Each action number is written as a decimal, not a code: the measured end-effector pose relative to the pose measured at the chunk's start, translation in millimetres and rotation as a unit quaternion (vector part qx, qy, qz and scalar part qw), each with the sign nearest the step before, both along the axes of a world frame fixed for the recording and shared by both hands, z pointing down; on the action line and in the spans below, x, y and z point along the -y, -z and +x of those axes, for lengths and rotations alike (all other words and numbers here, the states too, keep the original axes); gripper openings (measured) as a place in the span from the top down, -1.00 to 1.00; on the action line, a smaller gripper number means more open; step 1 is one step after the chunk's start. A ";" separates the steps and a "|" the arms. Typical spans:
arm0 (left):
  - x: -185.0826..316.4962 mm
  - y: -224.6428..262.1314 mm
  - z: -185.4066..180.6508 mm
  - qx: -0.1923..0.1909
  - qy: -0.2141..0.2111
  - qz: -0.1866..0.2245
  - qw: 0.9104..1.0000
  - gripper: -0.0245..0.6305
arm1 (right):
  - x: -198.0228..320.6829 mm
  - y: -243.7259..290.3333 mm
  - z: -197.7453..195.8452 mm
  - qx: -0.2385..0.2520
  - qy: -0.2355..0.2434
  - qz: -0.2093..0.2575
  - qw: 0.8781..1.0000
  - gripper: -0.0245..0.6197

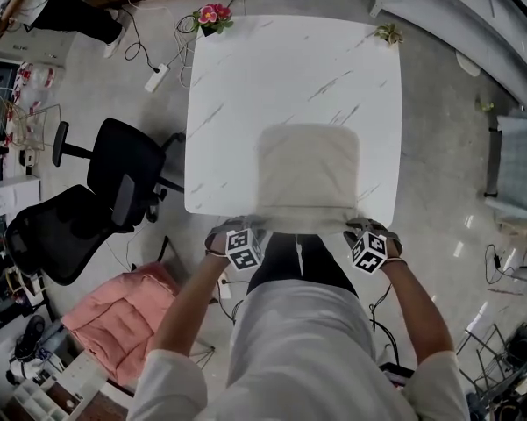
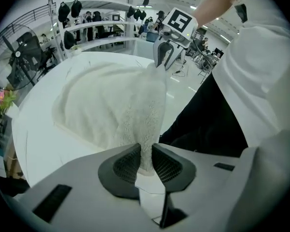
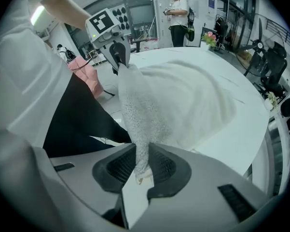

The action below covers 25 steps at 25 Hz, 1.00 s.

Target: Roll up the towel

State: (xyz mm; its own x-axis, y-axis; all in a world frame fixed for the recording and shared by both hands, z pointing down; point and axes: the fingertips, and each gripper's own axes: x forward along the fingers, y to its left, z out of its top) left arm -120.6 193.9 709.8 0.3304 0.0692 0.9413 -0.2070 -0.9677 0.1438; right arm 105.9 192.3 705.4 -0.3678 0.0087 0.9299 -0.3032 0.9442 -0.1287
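A cream towel (image 1: 309,172) lies spread on the white marble table (image 1: 245,86), its near edge lifted at the table's front edge. My left gripper (image 1: 242,231) is shut on the towel's near left corner, and the fleecy cloth (image 2: 140,129) sits pinched between the dark pads (image 2: 127,164). My right gripper (image 1: 358,229) is shut on the near right corner, where the towel (image 3: 142,124) runs up from between its pads (image 3: 161,167). Each gripper view shows the other gripper holding the far end of the raised edge: the right gripper (image 2: 162,62) and the left gripper (image 3: 119,62).
A pot of pink flowers (image 1: 212,16) stands at the table's far left corner and a small plant (image 1: 388,33) at the far right. Two black office chairs (image 1: 96,196) and a pink cushion (image 1: 123,310) are on the floor to the left. A person (image 3: 178,16) stands beyond the table.
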 end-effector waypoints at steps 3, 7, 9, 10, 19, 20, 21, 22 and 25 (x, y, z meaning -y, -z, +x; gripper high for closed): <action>6.7 -2.3 -2.0 0.007 -0.013 -0.012 1.000 0.63 | 6.7 0.0 -0.1 0.001 -0.005 -0.014 1.000 0.63; 12.3 3.1 -0.7 -0.002 -0.025 -0.056 0.998 0.63 | 23.9 3.8 0.3 0.012 -0.023 -0.038 0.999 0.60; 18.4 6.3 -0.3 -0.010 -0.021 -0.072 0.997 0.63 | 33.4 6.6 1.3 0.016 -0.029 -0.043 0.999 0.60; 23.3 8.3 0.0 -0.014 -0.016 -0.078 0.997 0.63 | 38.9 8.2 1.9 0.018 -0.033 -0.044 0.998 0.60; 90.9 9.0 1.8 -0.020 0.019 -0.050 0.998 0.63 | 97.0 7.5 4.7 0.016 -0.071 -0.030 0.997 0.61; 97.8 7.4 2.0 -0.018 0.024 -0.041 0.999 0.63 | 103.6 5.9 4.8 0.014 -0.075 -0.025 0.997 0.61; 104.2 5.6 2.0 -0.014 0.027 -0.030 0.999 0.62 | 109.7 4.0 4.9 0.011 -0.078 -0.019 0.997 0.60; 110.1 3.1 1.7 -0.010 0.030 -0.016 0.999 0.59 | 115.4 1.9 5.1 0.007 -0.078 -0.011 0.997 0.60; 125.2 -7.0 0.2 0.004 0.039 0.024 0.999 0.44 | 131.2 -6.2 7.4 -0.013 -0.075 0.027 0.997 0.39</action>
State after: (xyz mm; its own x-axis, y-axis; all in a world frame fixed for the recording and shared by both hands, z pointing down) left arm -120.4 68.7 716.8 0.3250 -0.0012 0.9457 -0.2827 -0.9544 0.0959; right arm 113.2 61.1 711.6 -0.3367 -0.0945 0.9369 -0.4442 0.8932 -0.0695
